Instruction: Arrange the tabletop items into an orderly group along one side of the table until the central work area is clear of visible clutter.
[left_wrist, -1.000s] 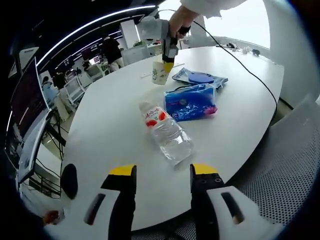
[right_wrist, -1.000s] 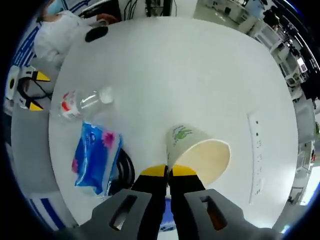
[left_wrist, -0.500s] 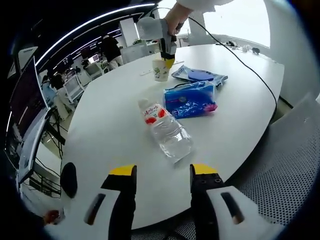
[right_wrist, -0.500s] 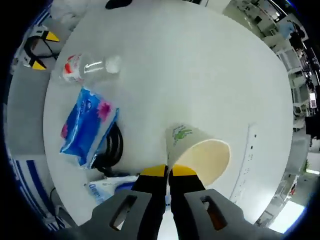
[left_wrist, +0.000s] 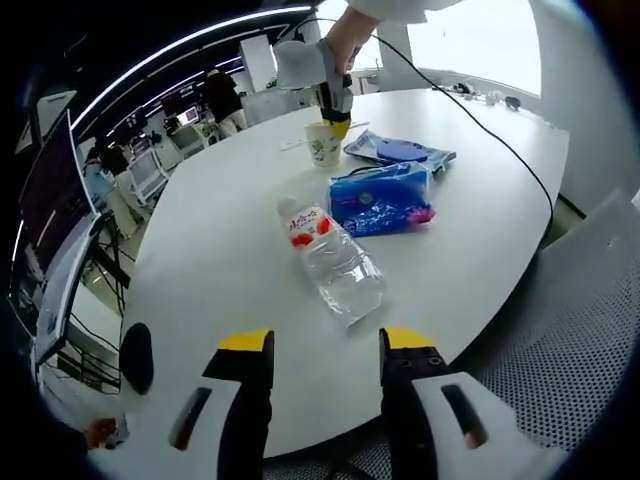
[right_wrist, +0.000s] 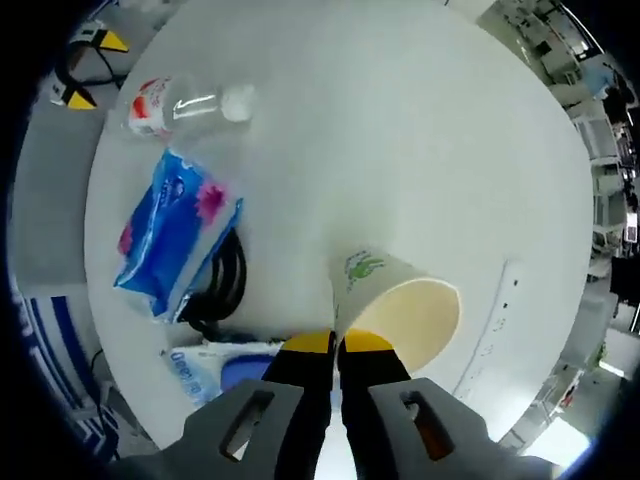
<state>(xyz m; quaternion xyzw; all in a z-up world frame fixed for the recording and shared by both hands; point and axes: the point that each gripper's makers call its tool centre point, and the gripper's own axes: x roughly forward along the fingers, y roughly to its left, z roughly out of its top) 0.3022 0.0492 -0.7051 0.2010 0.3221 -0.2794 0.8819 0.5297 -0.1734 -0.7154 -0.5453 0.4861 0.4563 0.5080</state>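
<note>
Paper cup: the paper cup (right_wrist: 392, 300) sits clamped by its rim wall in the right gripper (right_wrist: 338, 343), mouth open toward the camera, green print on its side.
Right gripper: jaws pinched together on the cup wall (nothing else between them).
Cup position: over the white table (right_wrist: 420, 130), just beside the flat wipes pack (right_wrist: 215, 372) and the black cable (right_wrist: 222, 290).
Left gripper: the left gripper (left_wrist: 327, 340) is apart and empty, at the near table edge.
Nearest to it: the water bottle (left_wrist: 330, 262), lying down, long axis pointing away toward the blue tissue pack (left_wrist: 380, 199).
Judgement: the left is better placed for the bottle.
</note>
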